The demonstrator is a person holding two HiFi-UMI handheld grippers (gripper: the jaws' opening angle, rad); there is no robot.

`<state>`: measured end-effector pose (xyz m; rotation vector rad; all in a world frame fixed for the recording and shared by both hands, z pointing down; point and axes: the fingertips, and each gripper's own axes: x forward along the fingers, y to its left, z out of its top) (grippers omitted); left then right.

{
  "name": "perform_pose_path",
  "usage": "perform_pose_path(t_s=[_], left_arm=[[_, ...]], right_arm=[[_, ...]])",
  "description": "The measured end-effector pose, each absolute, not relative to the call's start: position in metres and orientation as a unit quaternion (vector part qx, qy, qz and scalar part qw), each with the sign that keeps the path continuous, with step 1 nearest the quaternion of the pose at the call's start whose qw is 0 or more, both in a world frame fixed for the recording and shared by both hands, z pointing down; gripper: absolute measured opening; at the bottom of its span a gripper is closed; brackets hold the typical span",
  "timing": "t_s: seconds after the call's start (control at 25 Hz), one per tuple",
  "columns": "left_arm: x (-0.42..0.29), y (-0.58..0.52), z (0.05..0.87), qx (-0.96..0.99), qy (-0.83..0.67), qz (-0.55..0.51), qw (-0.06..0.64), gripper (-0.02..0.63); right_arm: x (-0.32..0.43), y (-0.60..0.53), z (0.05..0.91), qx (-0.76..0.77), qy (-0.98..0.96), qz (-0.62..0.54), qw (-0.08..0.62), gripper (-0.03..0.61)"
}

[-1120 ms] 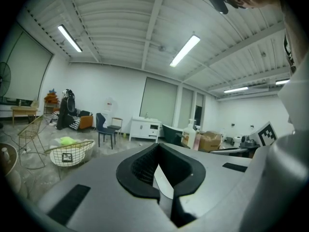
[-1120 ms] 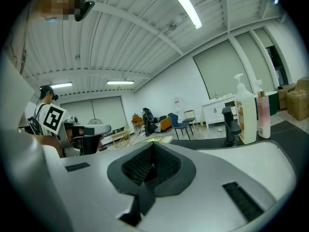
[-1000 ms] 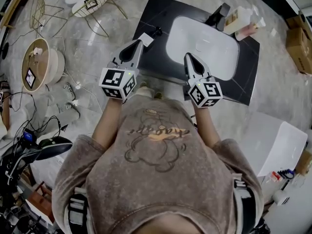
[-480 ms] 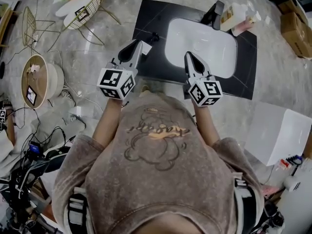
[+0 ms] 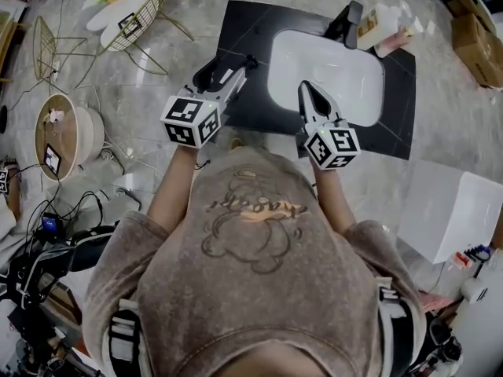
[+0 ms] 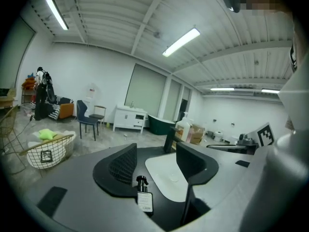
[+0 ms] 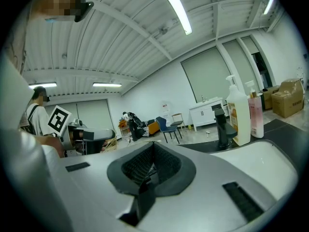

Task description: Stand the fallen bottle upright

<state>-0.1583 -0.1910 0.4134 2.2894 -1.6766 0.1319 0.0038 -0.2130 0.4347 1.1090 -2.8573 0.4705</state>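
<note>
A small bottle (image 6: pixel 144 200) with a white label and a black spray head (image 5: pixel 250 58) lies on the black counter (image 5: pixel 244 104), left of the sink, its head pointing away from me. My left gripper (image 5: pixel 229 69) (image 6: pixel 157 161) reaches over the counter's near left part. Its jaws have just been opening and stand apart, with the bottle low between them and neither pad touching it. In the head view the fingers hide the bottle's body. My right gripper (image 5: pixel 304 92) (image 7: pixel 153 161) hovers at the sink's near edge, shut with nothing in it.
A white basin (image 5: pixel 326 73) is set in the counter, with a black tap (image 5: pixel 346 22), a large pump bottle (image 5: pixel 378 23) and a pink bottle (image 5: pixel 397 42) behind it. Wire baskets (image 5: pixel 130 14), cables and a round stool (image 5: pixel 59 128) crowd the floor at left. A white box (image 5: pixel 456 210) stands at right.
My left gripper has moved forward over the counter and its jaws have opened around the bottle. The right gripper has barely shifted and stays shut.
</note>
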Motion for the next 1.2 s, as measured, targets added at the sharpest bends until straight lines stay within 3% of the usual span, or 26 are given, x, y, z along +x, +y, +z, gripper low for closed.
perform_pose_path(t_s=[0.28,0.72,1.2], left_arm=[[-0.157,-0.223,0.447,0.812,-0.546,0.114,0.171,0.336],[-0.143,-0.273,0.528,0.821,-0.458,0.233,0.25,0.337],[-0.137,-0.298,0.597,0.807,-0.38,0.348,0.289,0.337]], right_arm=[[0.003,-0.221,0.436,0.369,-0.916,0.156,0.019,-0.003],[0.02,-0.239,0.439,0.402,-0.901,0.162,0.015,-0.003],[0.04,-0.255,0.446,0.435,-0.884,0.171,0.018,-0.003]])
